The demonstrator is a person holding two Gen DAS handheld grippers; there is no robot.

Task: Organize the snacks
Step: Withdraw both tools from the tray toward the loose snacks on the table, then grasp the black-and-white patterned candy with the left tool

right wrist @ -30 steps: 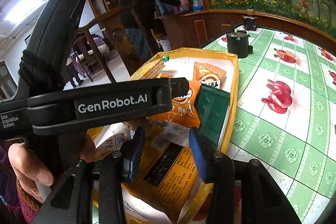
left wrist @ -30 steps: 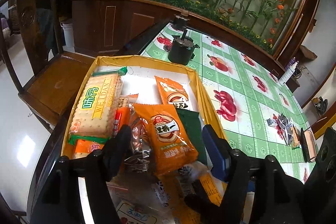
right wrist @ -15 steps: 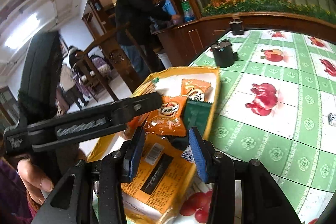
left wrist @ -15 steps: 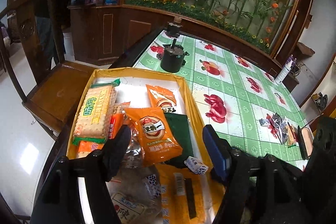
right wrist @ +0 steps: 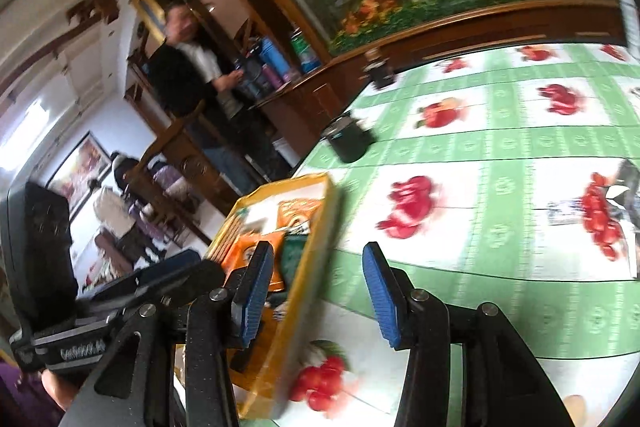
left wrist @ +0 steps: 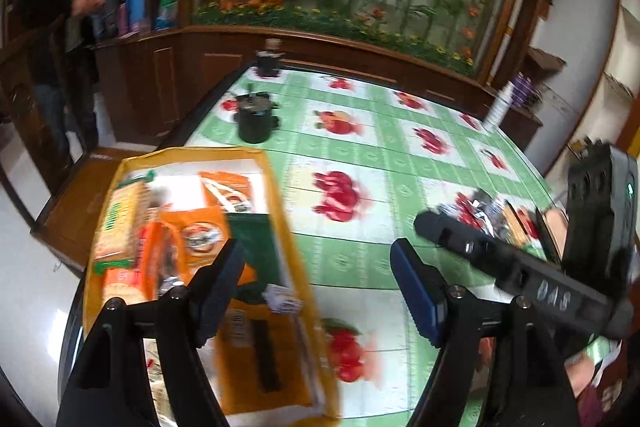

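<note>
Both grippers have swung away from the yellow snack box (left wrist: 280,211) and out over the green fruit-print table (left wrist: 400,187). Left gripper (left wrist: 316,291) is opening its fingers, nothing between them. Right gripper (right wrist: 316,291) sits part open, empty too, just past the box's right wall. Orange packets (left wrist: 196,231), a green pack (left wrist: 256,239) and crackers (left wrist: 120,215) lie in the box at the table's left edge, loose wrappers (left wrist: 492,215) far right.

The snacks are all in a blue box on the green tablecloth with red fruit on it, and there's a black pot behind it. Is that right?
Almost. The box is yellow, not blue, as the left wrist view shows. The snacks do lie in it, it does sit on the green tablecloth with red fruit, and the black pot stands behind it.
</note>
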